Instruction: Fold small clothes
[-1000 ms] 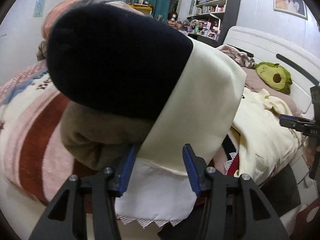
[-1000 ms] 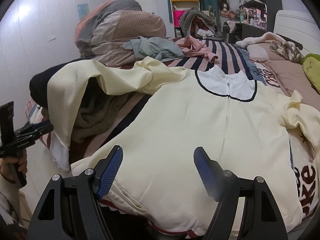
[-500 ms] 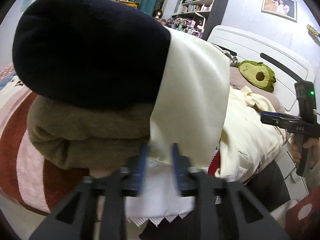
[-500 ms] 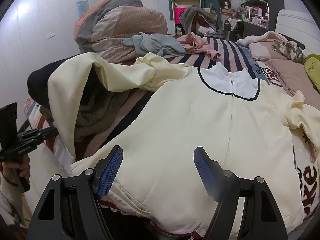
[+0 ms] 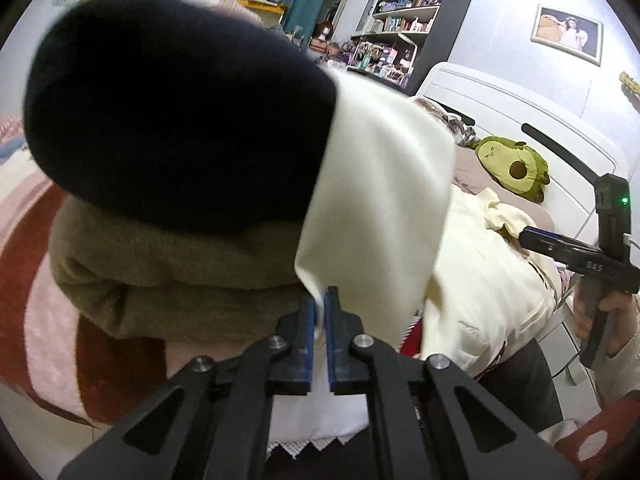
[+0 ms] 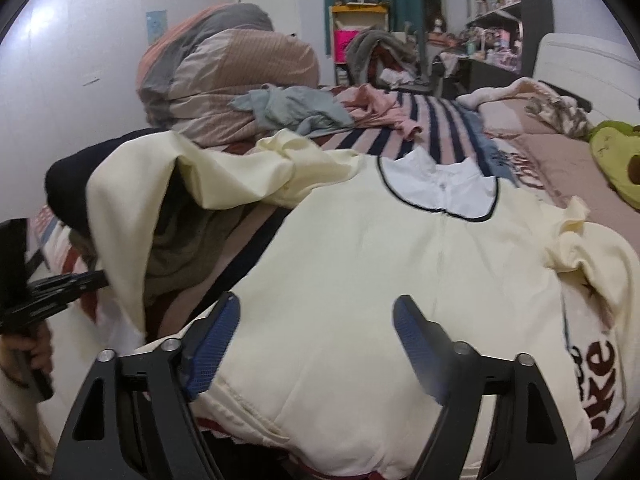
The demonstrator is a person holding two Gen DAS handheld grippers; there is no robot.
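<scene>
A cream top (image 6: 400, 280) with a white collar (image 6: 440, 188) lies spread front-up on the bed. Its long sleeve (image 5: 380, 208) drapes over a stack of a dark navy garment (image 5: 172, 128) and an olive one (image 5: 168, 276). My left gripper (image 5: 319, 308) is shut on the sleeve's cuff end at the bed's side; it also shows in the right wrist view (image 6: 60, 292). My right gripper (image 6: 316, 344) is open and empty, just above the top's hem. It shows in the left wrist view (image 5: 560, 246) too.
A rolled striped duvet (image 6: 228, 76) sits at the back left, with a grey-blue garment (image 6: 296, 108) and a pink one (image 6: 376, 108) beside it. A green avocado plush (image 5: 512, 168) lies near the white headboard (image 5: 500, 112). Shelves (image 5: 404, 36) stand behind.
My left gripper has closed on the sleeve's cuff and the sleeve edge now bunches between its fingers. My right gripper stays open over the hem, barely moved.
</scene>
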